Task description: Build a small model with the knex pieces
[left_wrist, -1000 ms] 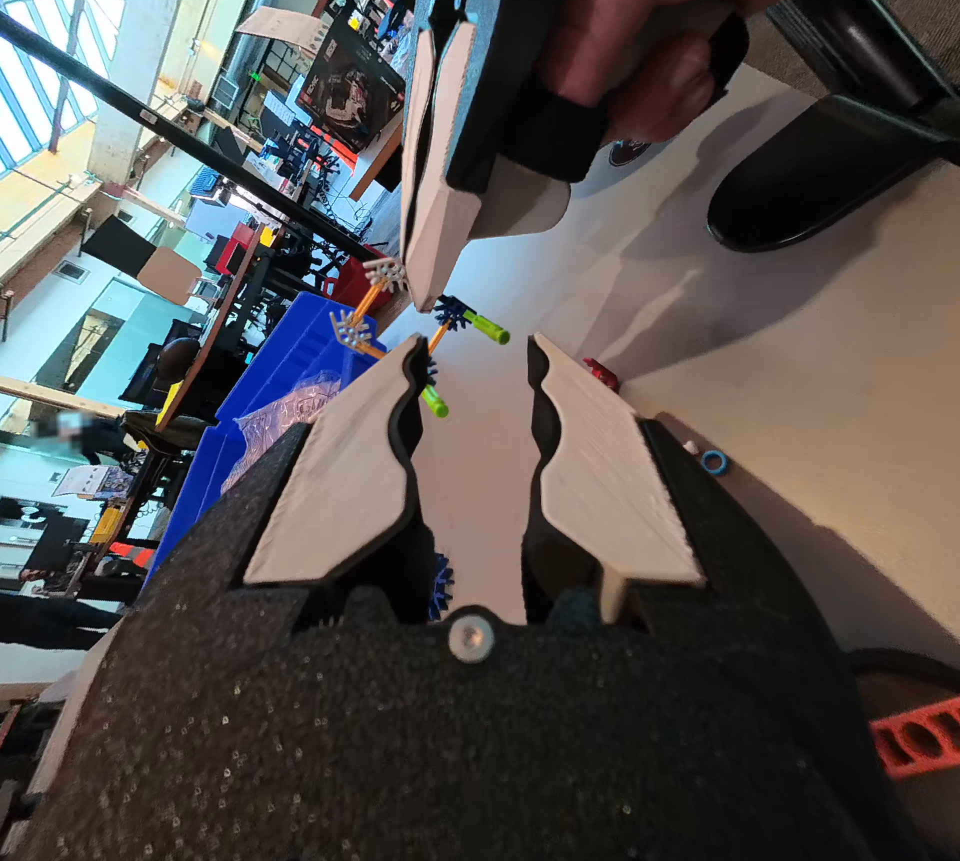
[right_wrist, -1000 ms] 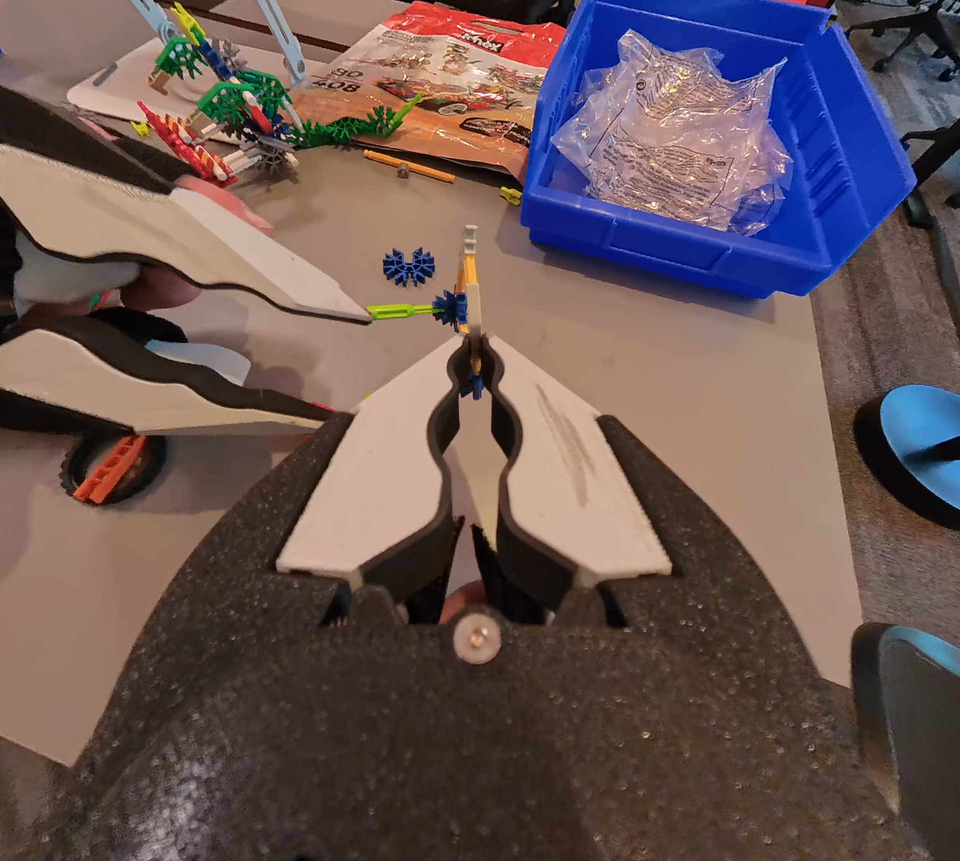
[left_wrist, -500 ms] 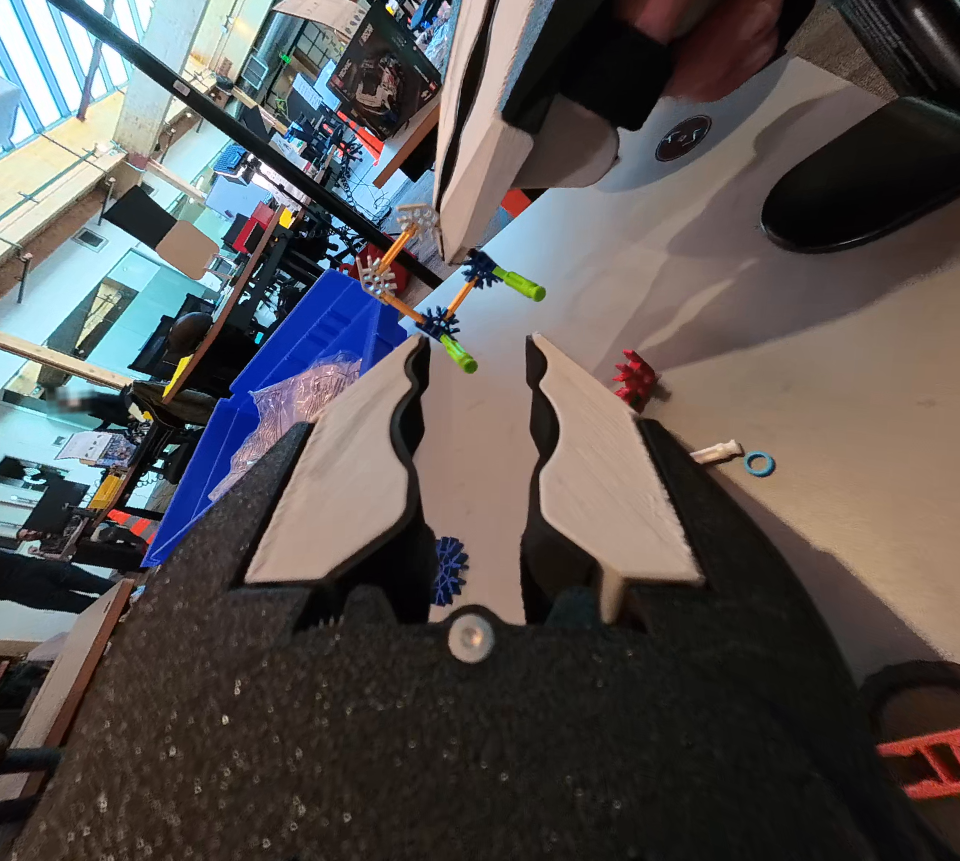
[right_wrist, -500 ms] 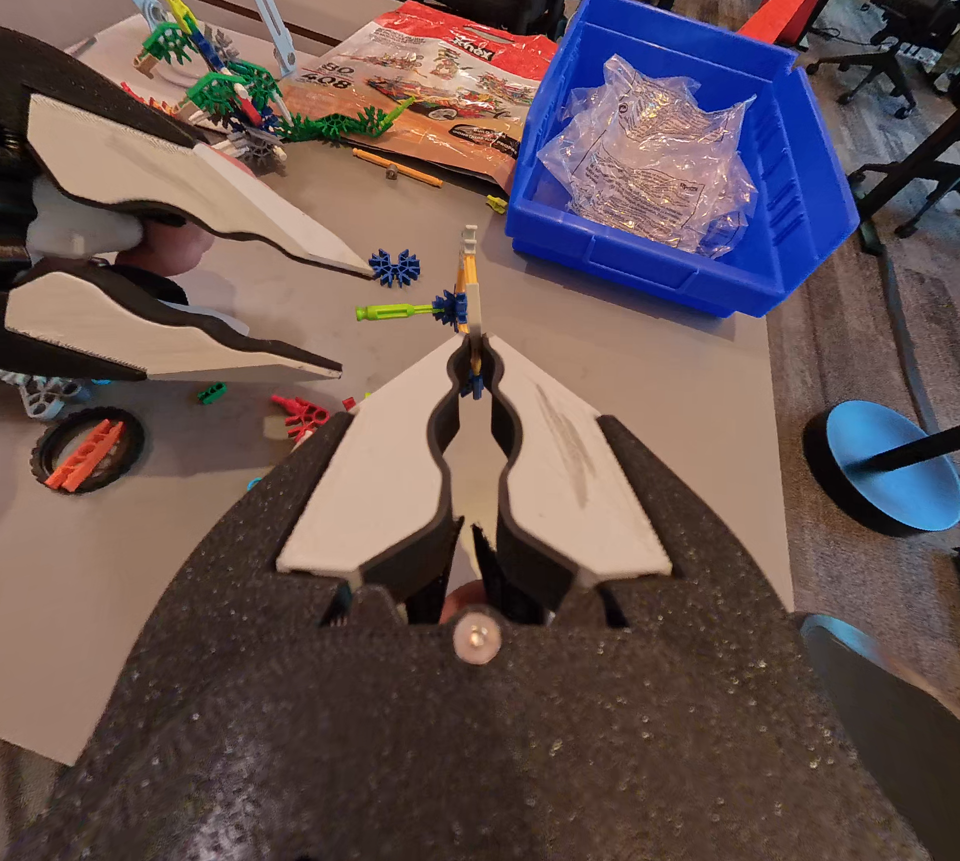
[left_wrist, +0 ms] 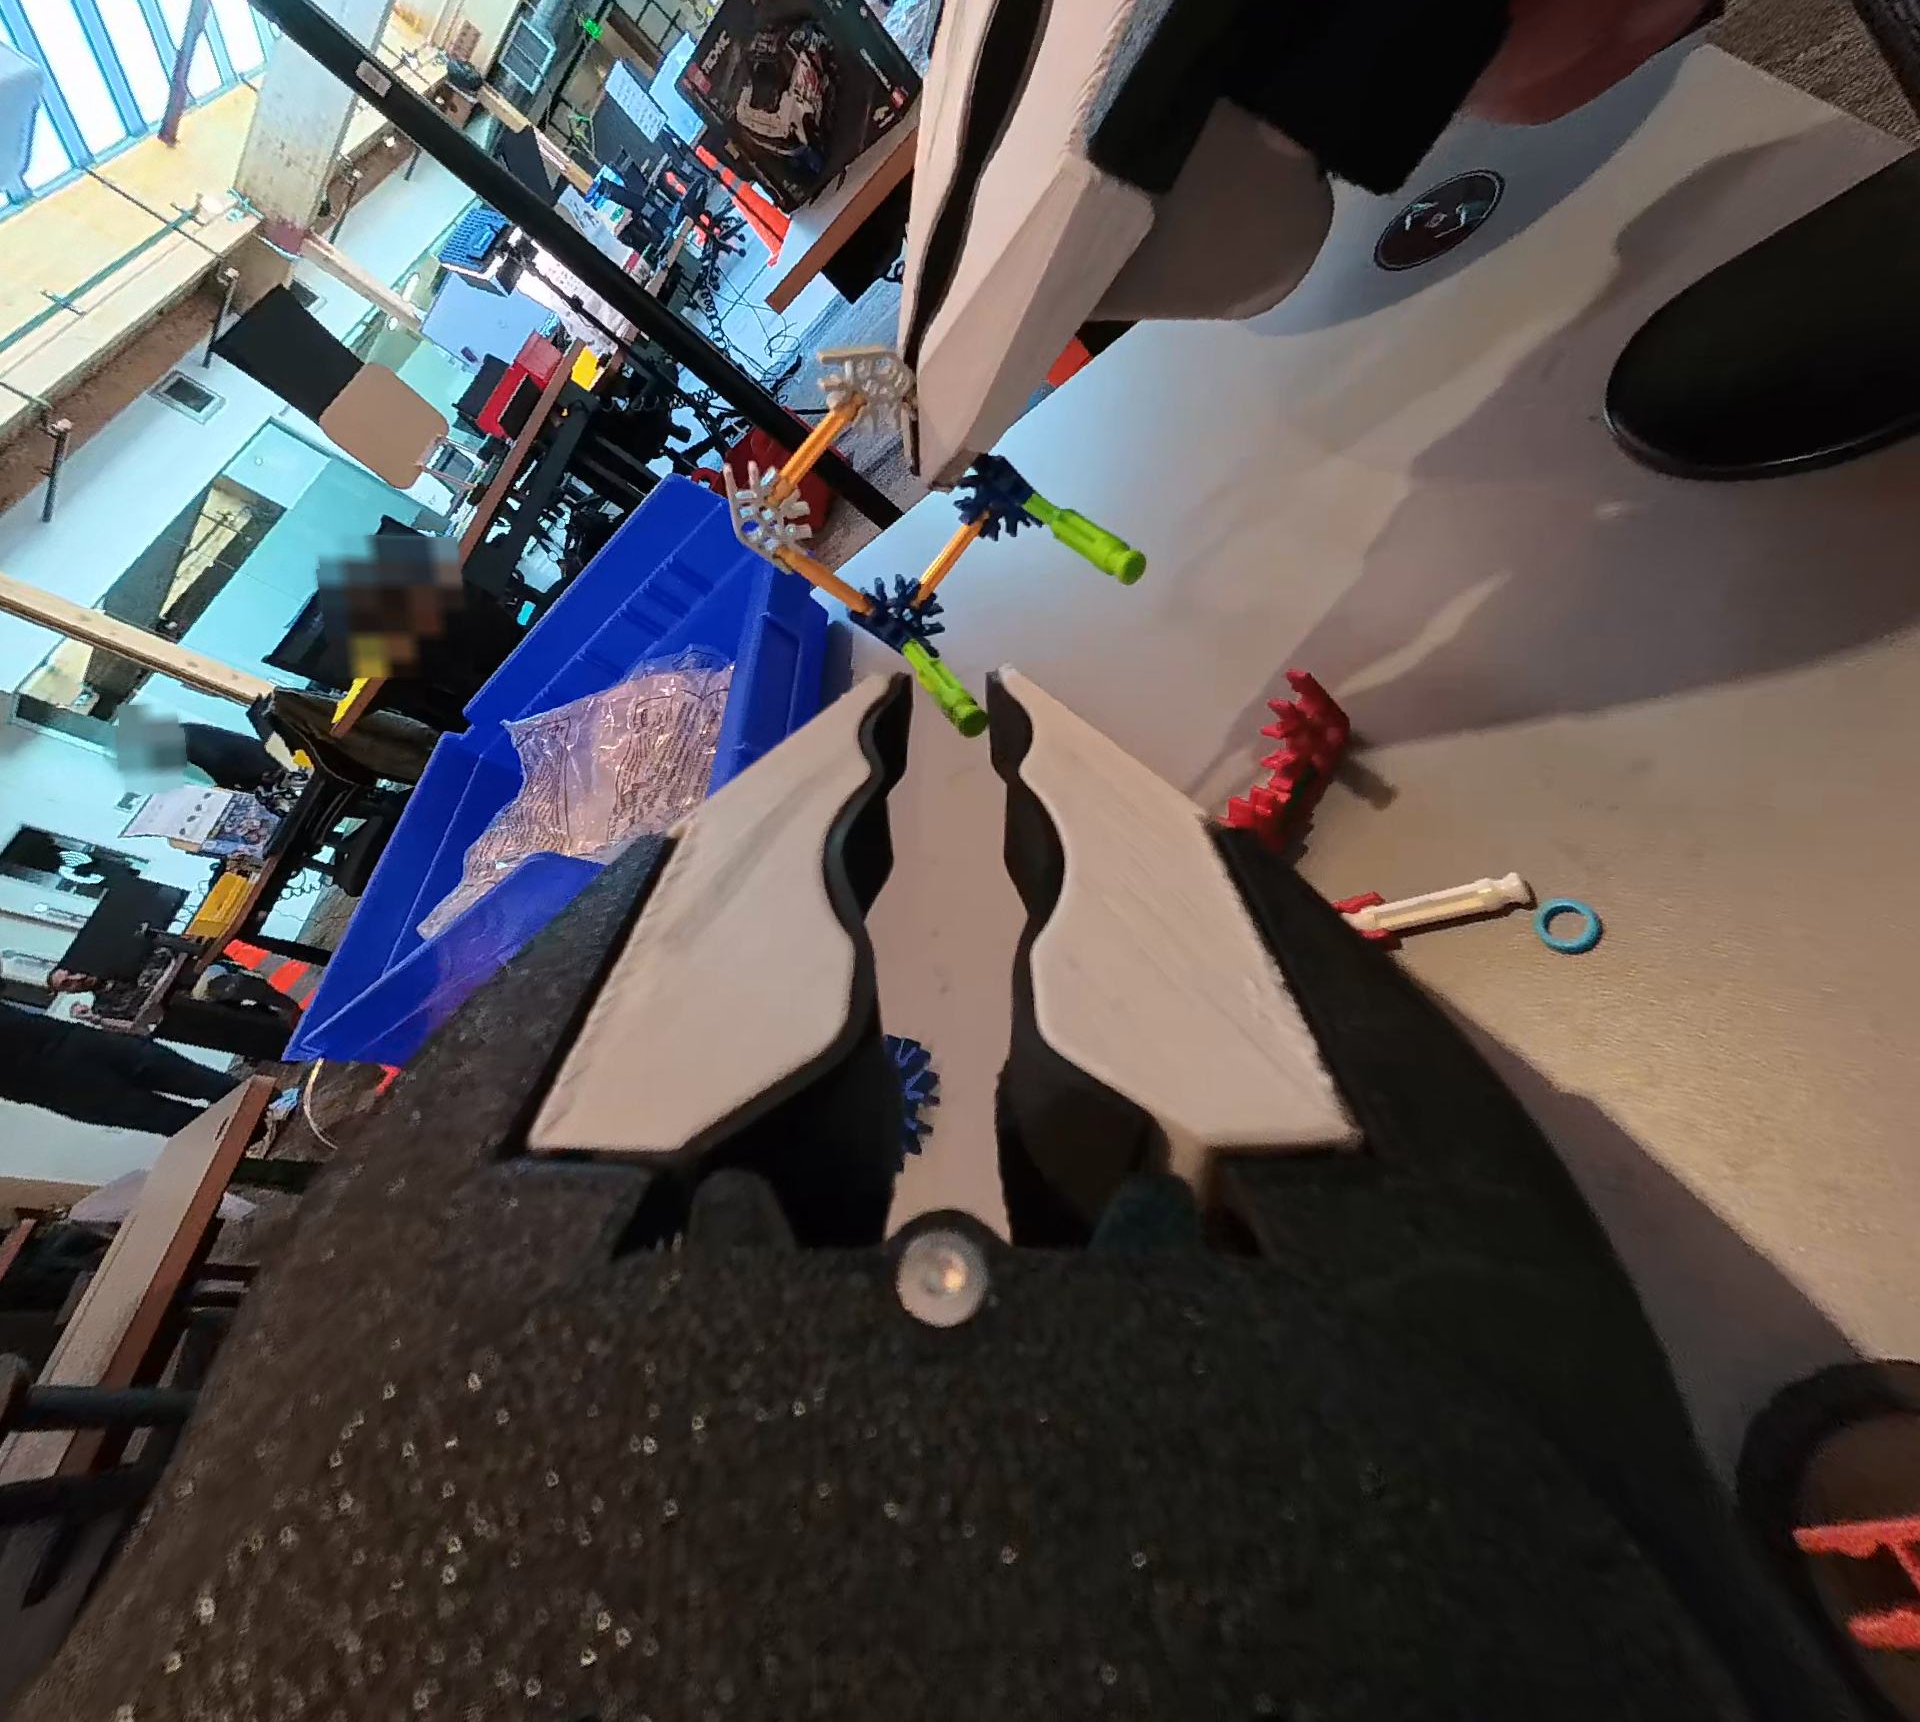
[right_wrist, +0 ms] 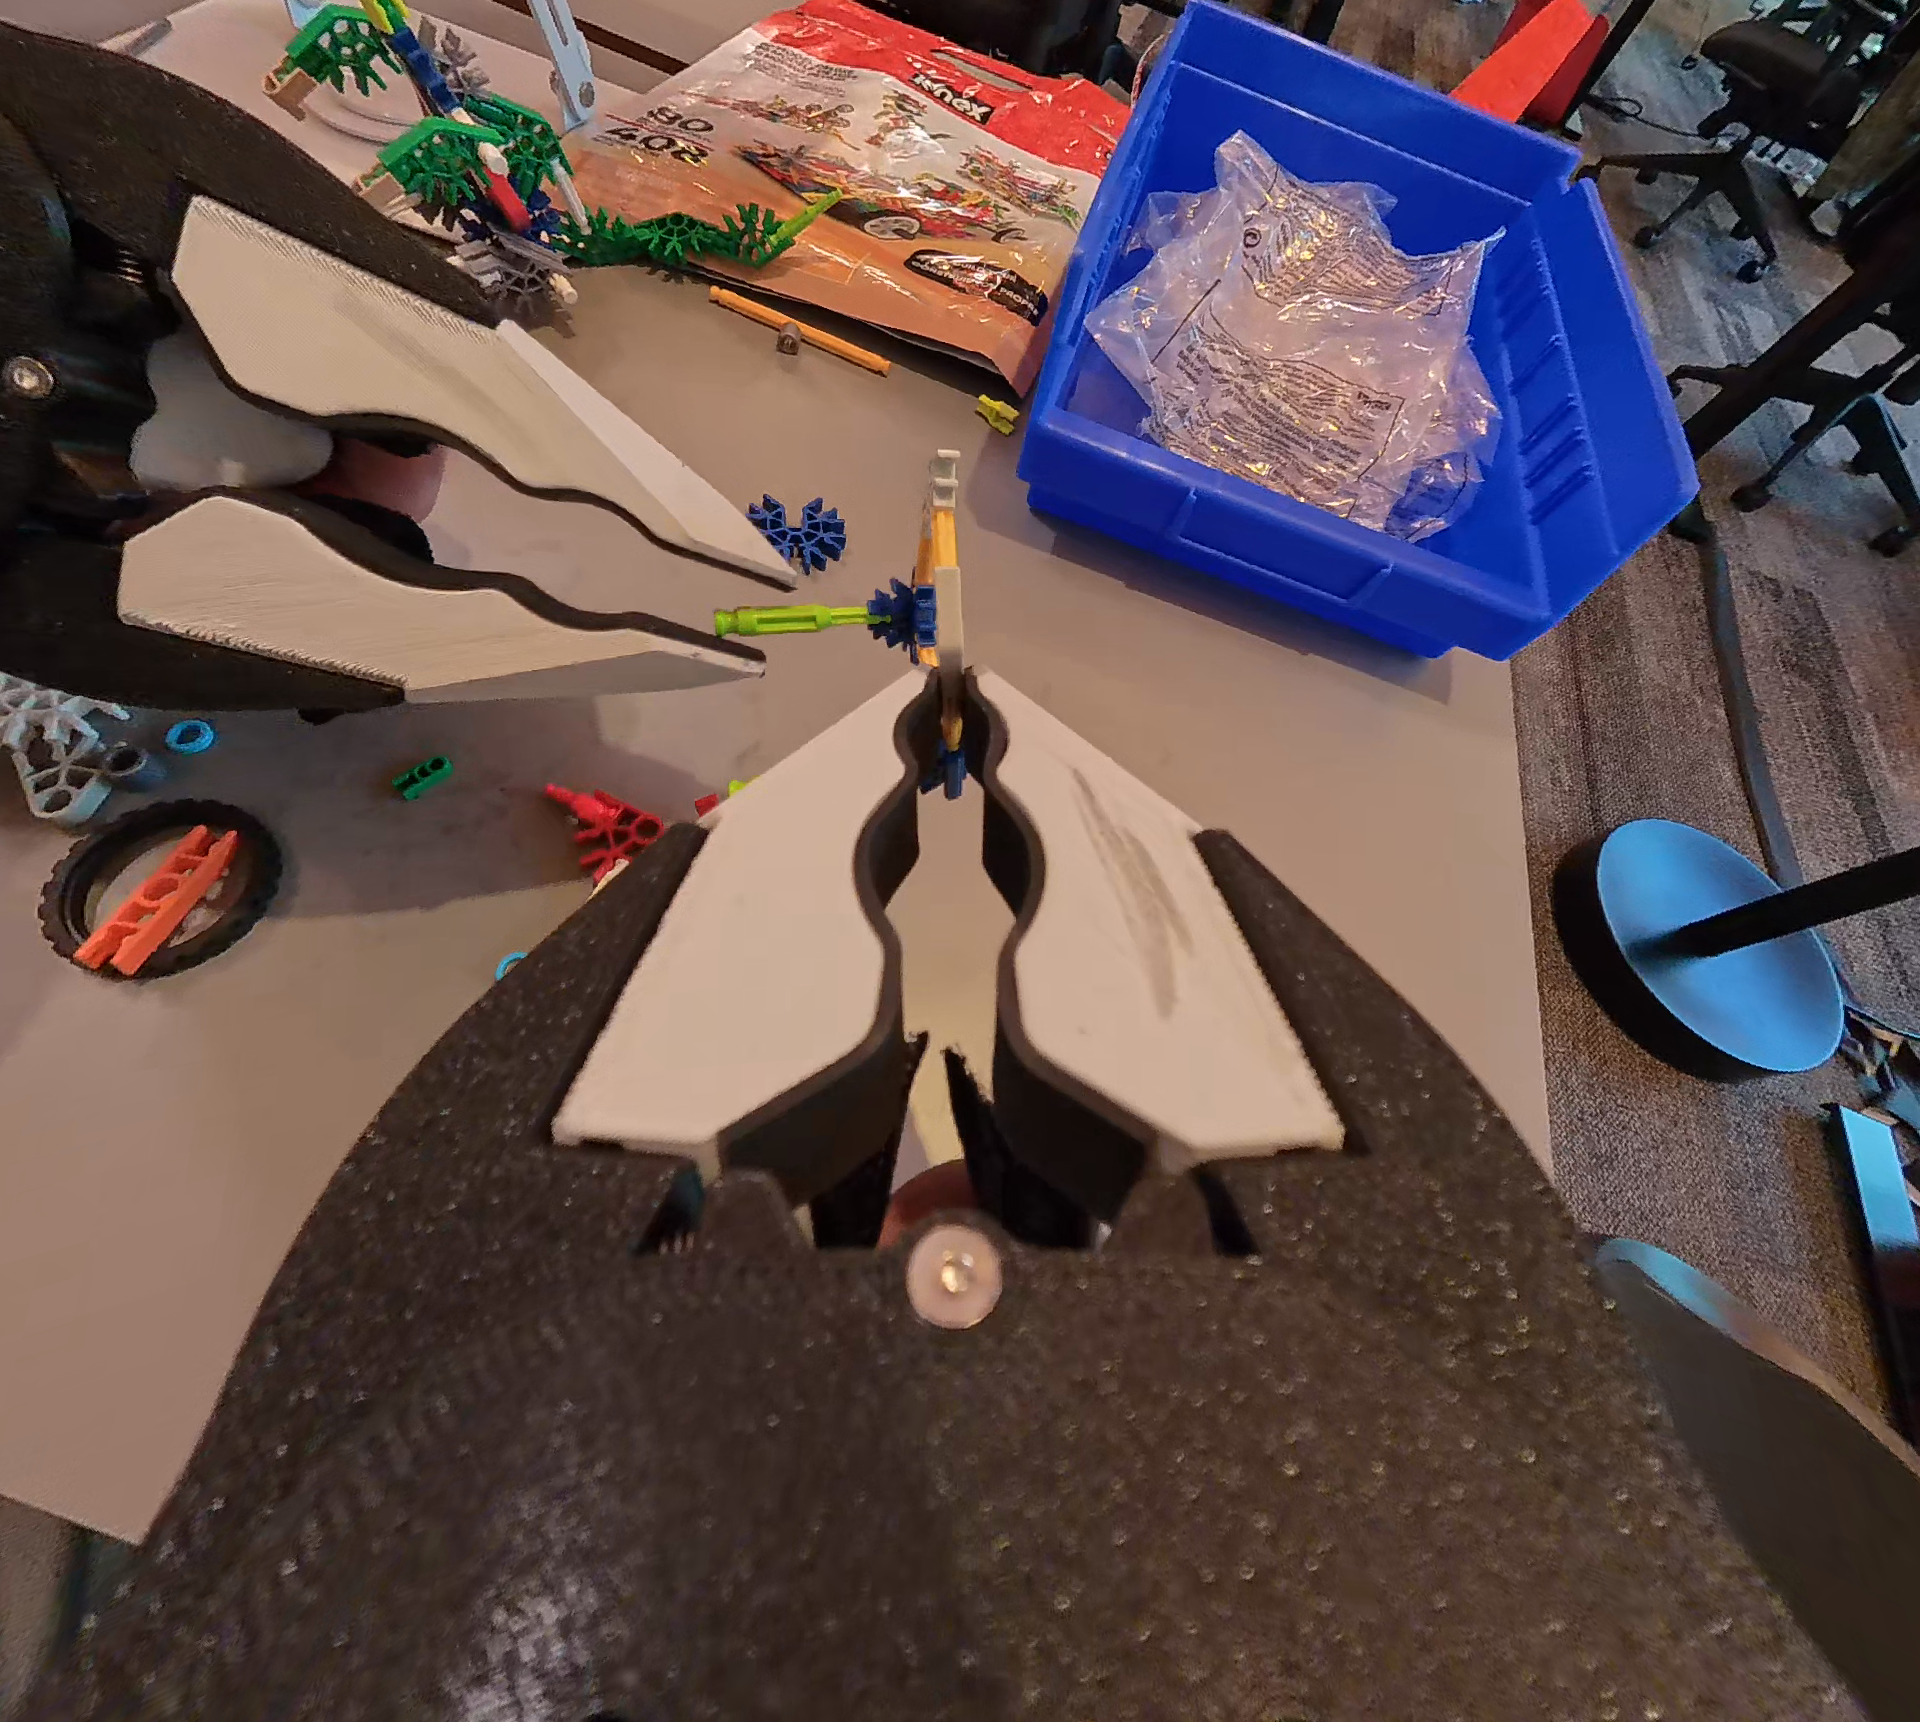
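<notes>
Your left tongs (right_wrist: 764, 618) stand open with nothing between the jaws, their tips just short of a green rod (right_wrist: 790, 621) that sticks sideways from the small rod-and-connector frame (left_wrist: 894, 550). On the bench (right_wrist: 1195, 737) below them lie a black tyre (right_wrist: 161, 888) with an orange piece inside, a red connector (right_wrist: 608, 825) and a loose blue connector (right_wrist: 798, 529).

Your right tongs (right_wrist: 948, 685) are closed on that frame, pinching it at a blue connector and holding it above the bench. Toward the far edge sits a printed toy bag (right_wrist: 862, 176); it carries writing, which I leave unread. Beside it, at the bench's right edge, a blue bin (right_wrist: 1299, 550) holds crumpled clear plastic bags (right_wrist: 1309, 322) with printed text.

Only the left wrist view shows both green rods, two grey snowflake connectors, a white rod (left_wrist: 1439, 903) with a blue ring (left_wrist: 1567, 926), and a dark boxed set (left_wrist: 800, 83) on a far desk. Only the right wrist view shows the green build at the far left corner.
</notes>
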